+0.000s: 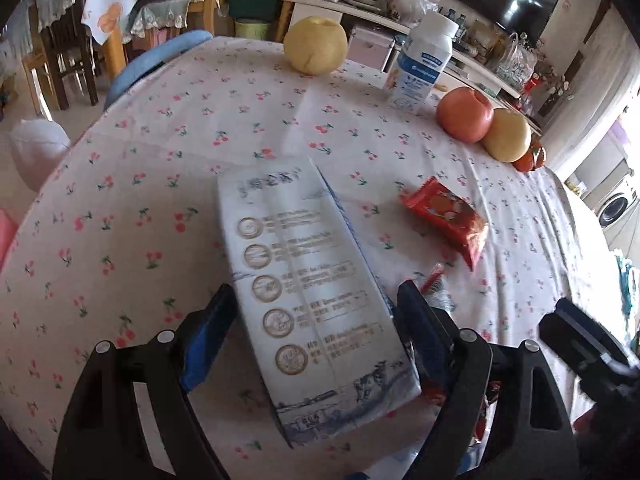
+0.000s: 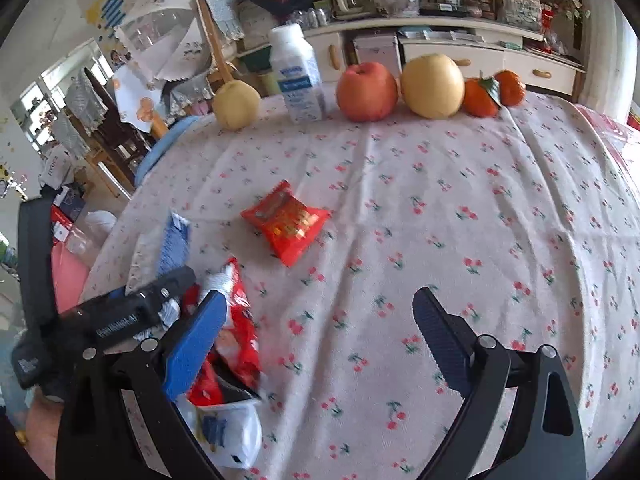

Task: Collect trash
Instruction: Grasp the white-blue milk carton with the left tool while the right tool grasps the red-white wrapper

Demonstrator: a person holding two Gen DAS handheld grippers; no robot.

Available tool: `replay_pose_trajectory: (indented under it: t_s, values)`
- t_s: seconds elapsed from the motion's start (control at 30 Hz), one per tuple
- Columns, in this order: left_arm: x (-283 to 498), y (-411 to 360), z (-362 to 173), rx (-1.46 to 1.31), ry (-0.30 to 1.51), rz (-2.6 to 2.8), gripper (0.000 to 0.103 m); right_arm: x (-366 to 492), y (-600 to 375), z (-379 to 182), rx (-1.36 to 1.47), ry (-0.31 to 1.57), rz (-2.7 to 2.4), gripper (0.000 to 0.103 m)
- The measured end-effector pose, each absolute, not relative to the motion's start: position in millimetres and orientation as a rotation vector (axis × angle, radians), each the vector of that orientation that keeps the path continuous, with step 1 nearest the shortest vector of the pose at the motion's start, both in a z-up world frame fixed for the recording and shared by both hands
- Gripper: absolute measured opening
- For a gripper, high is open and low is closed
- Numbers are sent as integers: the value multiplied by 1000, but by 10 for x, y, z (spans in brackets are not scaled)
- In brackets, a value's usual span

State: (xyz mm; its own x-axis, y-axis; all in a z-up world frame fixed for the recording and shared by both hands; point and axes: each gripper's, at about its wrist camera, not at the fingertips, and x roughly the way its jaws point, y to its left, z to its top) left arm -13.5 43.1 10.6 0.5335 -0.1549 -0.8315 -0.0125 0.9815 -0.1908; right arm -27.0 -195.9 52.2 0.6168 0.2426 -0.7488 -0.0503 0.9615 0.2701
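A white milk carton (image 1: 308, 280) with blue print lies lengthwise between the fingers of my left gripper (image 1: 316, 296), and both pads press its sides. In the right wrist view the same carton (image 2: 174, 240) is tilted, its far end raised off the cherry-print tablecloth (image 2: 440, 240). A red snack packet (image 1: 444, 216) (image 2: 286, 222) lies flat mid-table. Crumpled red wrappers (image 2: 240, 320) and a white plastic cup (image 2: 228, 428) form a heap beside the carton. My right gripper (image 2: 320, 300) is open and holds nothing, its left finger over that heap.
Along the far table edge stand a pear (image 2: 236, 104), a white bottle (image 2: 298, 76), an apple (image 2: 366, 90), a second pear (image 2: 432, 84) and two tangerines (image 2: 492, 90). A blue chair (image 1: 152, 64) sits at the far left edge. A cluttered sideboard (image 2: 480, 52) runs behind.
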Motion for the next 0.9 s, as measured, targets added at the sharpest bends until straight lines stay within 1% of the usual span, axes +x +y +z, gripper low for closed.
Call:
replay_pose_trajectory:
  t_s: [0.07,0.13,0.2,0.4,0.5,0.6,0.67,0.73,0.83,0.9]
  values:
    - [-140,479,90,-176,998,-83,82,-233,-1925,534,226,883,175,93]
    - [-145,523,85,-170,991,-83,71,-155,-1886,501,213,893,178,93]
    - [-154,559,89,-167,986,-95,66,-73,-1869,460,199,904,170,93]
    - [-202,621,101,-158,969,-128,64,212,-1854,328,182,925,172,93]
    - [-244,674,118,-166,957,-134,64,323,-1757,319,114,914,186,93]
    - [-310,727,181,-152,927,-131,64,401,-1629,325,32,896,223,88]
    - [-353,763,224,-150,910,-129,64,450,-1573,293,-14,897,229,83]
    - [-393,803,249,-154,896,-129,64,516,-1542,236,-42,914,231,73]
    - [-453,850,265,-148,878,-134,64,566,-1526,185,-57,922,235,69]
    - [-478,869,265,-143,870,-139,64,590,-1510,166,-67,921,244,68]
